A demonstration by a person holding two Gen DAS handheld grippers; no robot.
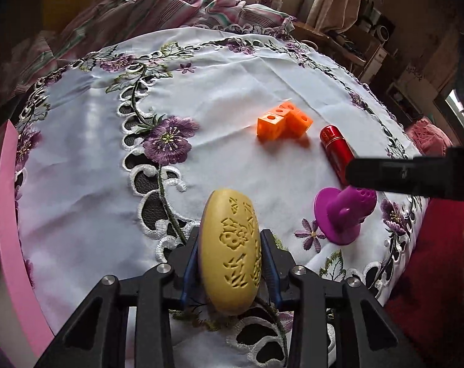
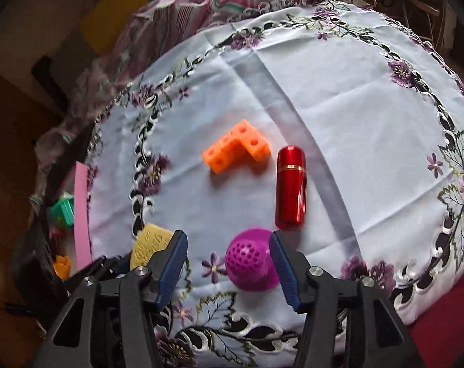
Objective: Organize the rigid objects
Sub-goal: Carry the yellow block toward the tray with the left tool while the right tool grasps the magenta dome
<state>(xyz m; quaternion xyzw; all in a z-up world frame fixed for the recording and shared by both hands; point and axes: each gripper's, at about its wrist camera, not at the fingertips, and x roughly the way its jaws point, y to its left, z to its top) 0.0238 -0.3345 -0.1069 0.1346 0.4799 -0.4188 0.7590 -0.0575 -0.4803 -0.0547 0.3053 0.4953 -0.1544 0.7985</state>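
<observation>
Yellow and oval, the soap bar (image 1: 230, 253) carries a carved flower and lettering on its upper face. In the left wrist view it sits between the blue pads of the left hand-held gripper (image 1: 230, 260), which press its two long sides, near the front edge of the worktop (image 1: 232, 70) under its white cloth with purple embroidered flowers. Beyond it lie one orange L-shaped block (image 1: 282, 121), one red metal cylinder (image 1: 336, 150) and one magenta perforated piece (image 1: 344, 211) on a round base; a black finger of the right hand-held gripper (image 1: 416, 178) crosses above that piece.

The right wrist view shows the magenta piece (image 2: 250, 259) between the fingers of the right hand-held gripper (image 2: 229, 263), whose jaws stand apart without touching it. Only here do green (image 2: 63, 208) and orange toys (image 2: 62, 265) show, beyond a pink rim (image 2: 81, 211).
</observation>
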